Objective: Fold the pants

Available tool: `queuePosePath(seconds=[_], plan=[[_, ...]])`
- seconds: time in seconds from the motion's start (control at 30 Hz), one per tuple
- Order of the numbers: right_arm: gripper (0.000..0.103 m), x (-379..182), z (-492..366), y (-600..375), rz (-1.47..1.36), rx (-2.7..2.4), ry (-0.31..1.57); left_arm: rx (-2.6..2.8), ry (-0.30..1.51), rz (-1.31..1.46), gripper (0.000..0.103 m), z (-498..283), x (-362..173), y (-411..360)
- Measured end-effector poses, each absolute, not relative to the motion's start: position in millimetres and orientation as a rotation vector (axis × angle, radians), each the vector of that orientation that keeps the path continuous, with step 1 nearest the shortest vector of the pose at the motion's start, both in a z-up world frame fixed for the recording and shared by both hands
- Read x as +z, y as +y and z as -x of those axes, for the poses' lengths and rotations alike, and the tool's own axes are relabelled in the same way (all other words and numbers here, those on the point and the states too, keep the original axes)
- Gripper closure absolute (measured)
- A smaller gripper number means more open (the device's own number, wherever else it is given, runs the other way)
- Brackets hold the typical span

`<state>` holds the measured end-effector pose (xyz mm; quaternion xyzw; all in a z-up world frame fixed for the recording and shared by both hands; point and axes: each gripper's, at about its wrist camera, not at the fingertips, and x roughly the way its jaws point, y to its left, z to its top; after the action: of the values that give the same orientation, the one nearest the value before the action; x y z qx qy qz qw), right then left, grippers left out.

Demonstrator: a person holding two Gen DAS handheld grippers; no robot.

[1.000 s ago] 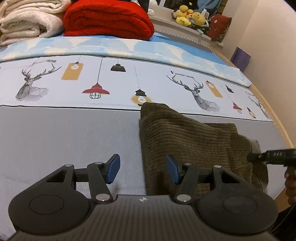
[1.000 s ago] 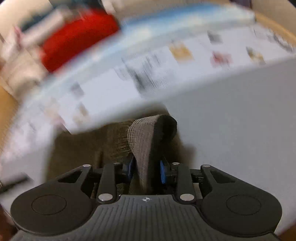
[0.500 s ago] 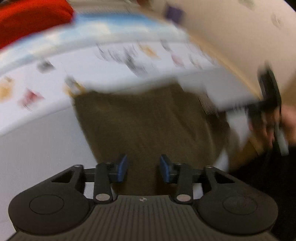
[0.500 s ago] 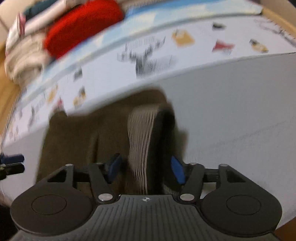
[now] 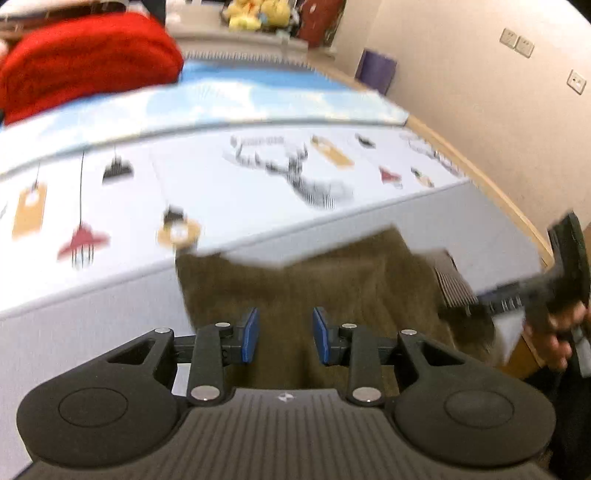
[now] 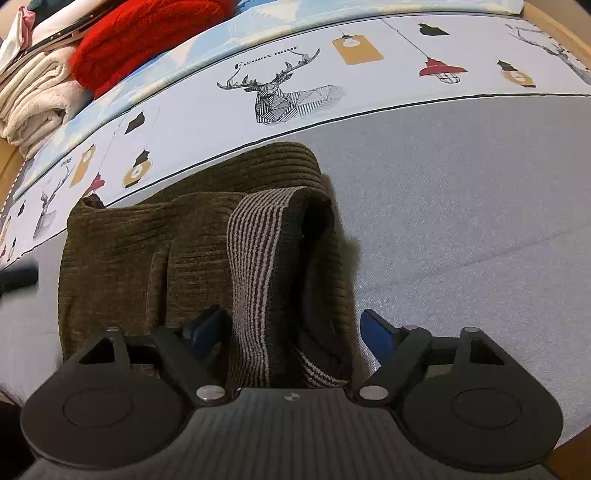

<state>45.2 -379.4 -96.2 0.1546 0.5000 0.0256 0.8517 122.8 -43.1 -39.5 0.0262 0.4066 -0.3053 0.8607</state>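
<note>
I see my right claw (image 6: 291, 332) spread wide around the pants (image 6: 147, 251) waistband; my left claw (image 5: 284, 334) hovers spread over them.

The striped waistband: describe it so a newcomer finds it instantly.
On the grey bed cover lies a folded brown corduroy bundle, the pants. At its right edge, between the open right gripper fingers, stands the striped waistband, the only grey-and-dark ribbed band.

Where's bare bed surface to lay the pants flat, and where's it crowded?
Free: the grey sheet right of the brown pants, bounded by the deer-print band behind and the bed's wooden edge. Grey sheet left of the pants in the left wrist view is bare too. Crowded: far side, red blanket and cream blankets.
</note>
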Motion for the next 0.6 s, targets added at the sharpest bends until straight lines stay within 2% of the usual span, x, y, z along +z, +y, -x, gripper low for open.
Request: queuePosePath(seconds=[0.1, 0.17, 0.23, 0.3, 0.33, 0.37, 0.4, 0.43, 0.6], plan=[[0.038, -97, -45, -380, -0.34, 0.083, 1.041, -0.599, 0.87, -0.078, 0.087, -147, -53, -53], [0.039, -97, -44, -381, -0.342, 0.089, 1.038, -0.524, 0.988, -0.118, 0.094, -164, -81, -60], [0.038, -98, -44, -383, -0.364, 0.096, 1.036, -0.464, 1.095, -0.153, 0.095, -174, -106, -60], [0.034, -98, -46, -383, -0.368, 0.093, 1.037, -0.442, 1.093, -0.1, 0.093, -178, -97, -58], [0.025, -100, -48, -383, -0.367, 0.079, 1.042, -0.438, 1.087, -0.056, 0.08, -178, -91, -53], [0.02, -101, -49, -384, -0.37, 0.066, 1.05, -0.437, 1.085, 0.008, 0.068, -177, -86, -48], [0.016, -103, -51, -385, -0.375, 0.055, 1.056, -0.429, 1.084, 0.047, 0.037, -173, -85, -42], [0.014, -106, -54, -385, -0.387, 0.055, 1.063, -0.417, 1.085, 0.076, 0.019, -170, -84, -39], [0.007, -123, -66, -378, -0.426, 0.058, 1.09, -0.382, 1.246, 0.211, 0.017, -178, -109, -28]])
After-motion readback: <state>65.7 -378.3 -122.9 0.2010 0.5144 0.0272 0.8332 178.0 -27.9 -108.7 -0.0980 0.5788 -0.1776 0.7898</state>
